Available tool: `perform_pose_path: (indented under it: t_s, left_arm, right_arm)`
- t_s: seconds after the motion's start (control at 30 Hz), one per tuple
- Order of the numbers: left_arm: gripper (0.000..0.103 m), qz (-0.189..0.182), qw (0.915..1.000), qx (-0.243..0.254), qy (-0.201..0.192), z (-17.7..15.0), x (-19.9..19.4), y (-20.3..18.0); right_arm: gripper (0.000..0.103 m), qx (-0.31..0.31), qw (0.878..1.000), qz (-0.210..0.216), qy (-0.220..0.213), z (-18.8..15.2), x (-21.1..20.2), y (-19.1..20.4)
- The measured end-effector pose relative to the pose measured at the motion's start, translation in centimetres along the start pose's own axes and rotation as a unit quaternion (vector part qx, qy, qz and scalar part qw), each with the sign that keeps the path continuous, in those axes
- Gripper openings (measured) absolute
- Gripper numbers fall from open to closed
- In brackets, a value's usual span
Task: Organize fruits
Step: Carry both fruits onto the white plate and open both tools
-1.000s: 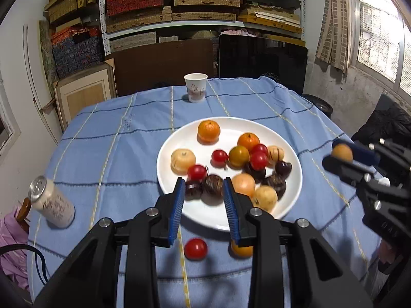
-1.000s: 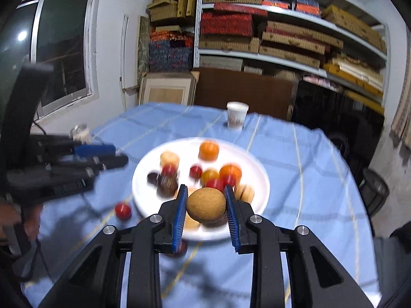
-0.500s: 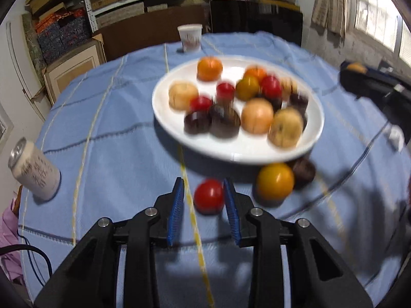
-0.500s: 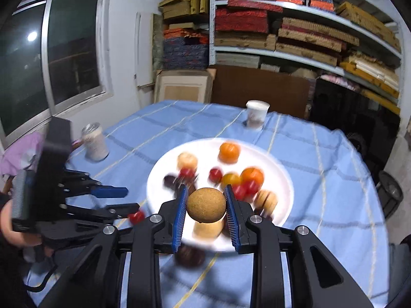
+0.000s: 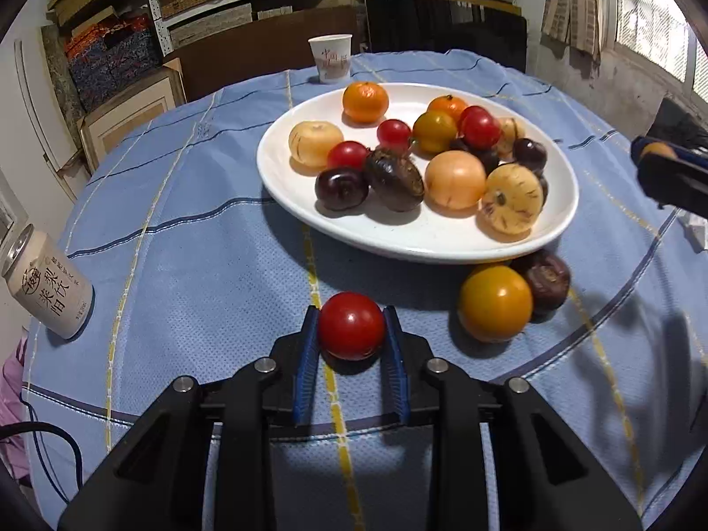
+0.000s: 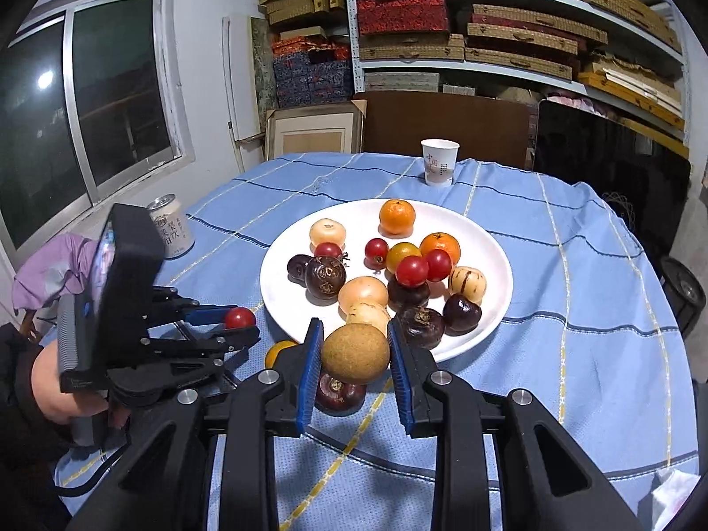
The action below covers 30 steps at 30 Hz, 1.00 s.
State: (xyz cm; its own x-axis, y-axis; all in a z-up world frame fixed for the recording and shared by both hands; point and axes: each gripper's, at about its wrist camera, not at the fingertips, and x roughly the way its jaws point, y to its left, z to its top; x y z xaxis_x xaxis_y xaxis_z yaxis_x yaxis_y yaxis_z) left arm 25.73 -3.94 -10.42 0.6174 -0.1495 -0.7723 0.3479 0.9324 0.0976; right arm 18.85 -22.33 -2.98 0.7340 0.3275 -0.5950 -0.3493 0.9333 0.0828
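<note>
Can (image 5: 46, 285): "梨饮", "莱阳". Cup (image 5: 330, 58) print unreadable.

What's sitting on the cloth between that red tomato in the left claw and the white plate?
Nothing: in the left wrist view, only bare blue tablecloth, shaded by the plate, separates the red tomato in the left gripper from the white plate.

Left gripper (image 5: 352, 332) descended, fingers closed on red tomato (image 5: 351, 325).

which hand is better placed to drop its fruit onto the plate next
Right, probably: its tool holds the brown fruit lifted at the plate's rim; the left tool grips a red tomato on the cloth.
</note>
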Motion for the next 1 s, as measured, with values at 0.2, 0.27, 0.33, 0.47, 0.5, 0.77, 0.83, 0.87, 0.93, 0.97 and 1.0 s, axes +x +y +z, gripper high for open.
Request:
perform_pose_path:
  t_s: [0.2, 0.27, 0.33, 0.47, 0.5, 0.77, 0.83, 0.87, 0.93, 0.97, 1.0]
  left_arm:
    - [0.028, -0.043, 0.9978, -0.027, -0.044, 1.0, -4.1, 0.6]
    - [0.028, -0.045, 0.9968, -0.022, -0.062, 2.0, -5.4, 0.3]
    - [0.028, -0.044, 0.9966, -0.016, -0.068, 3.2, -5.9, -0.2]
    - [0.028, -0.045, 0.9960, -0.015, -0.076, 6.7, -5.6, -0.8]
    - [0.028, -0.043, 0.9960, -0.015, -0.077, 7.8, -5.2, -0.9]
    - [0.029, -0.053, 0.9969, -0.053, -0.023, 12.1, 1.6, 0.1]
    - [0.032, -0.062, 0.9956, -0.069, -0.011, 12.3, 3.0, 0.7]
    - [0.043, -0.065, 0.9947, -0.080, -0.008, 12.3, 3.5, 1.1]
    - [0.057, -0.064, 0.9933, -0.095, -0.012, 12.1, 3.6, 1.8]
    - [0.061, -0.066, 0.9928, -0.099, -0.018, 12.0, 3.2, 2.1]
    - [0.062, -0.065, 0.9927, -0.099, -0.022, 11.9, 3.0, 2.2]
  right_arm:
    - [0.030, -0.007, 1.000, -0.005, -0.008, 0.4, -0.7, -0.2]
    - [0.030, -0.007, 1.000, -0.010, -0.010, 1.1, -0.7, -0.6]
    - [0.030, -0.010, 1.000, -0.015, -0.016, 2.2, -0.7, -0.9]
    - [0.030, -0.024, 0.999, -0.022, -0.020, 5.4, 0.3, -1.5]
    - [0.030, -0.028, 0.999, -0.022, -0.019, 6.5, 0.9, -1.7]
    - [0.030, -0.031, 0.999, -0.024, 0.028, 10.5, 9.1, -3.5]
    - [0.033, -0.025, 0.999, -0.018, 0.037, 10.6, 10.9, -3.9]
    - [0.041, -0.022, 0.999, -0.018, 0.037, 10.6, 11.2, -3.9]
    - [0.047, -0.013, 0.999, -0.012, 0.031, 10.5, 11.3, -4.1]
    - [0.050, -0.012, 0.999, -0.009, 0.028, 10.5, 11.1, -4.0]
    - [0.050, -0.013, 1.000, -0.009, 0.026, 10.5, 10.8, -4.0]
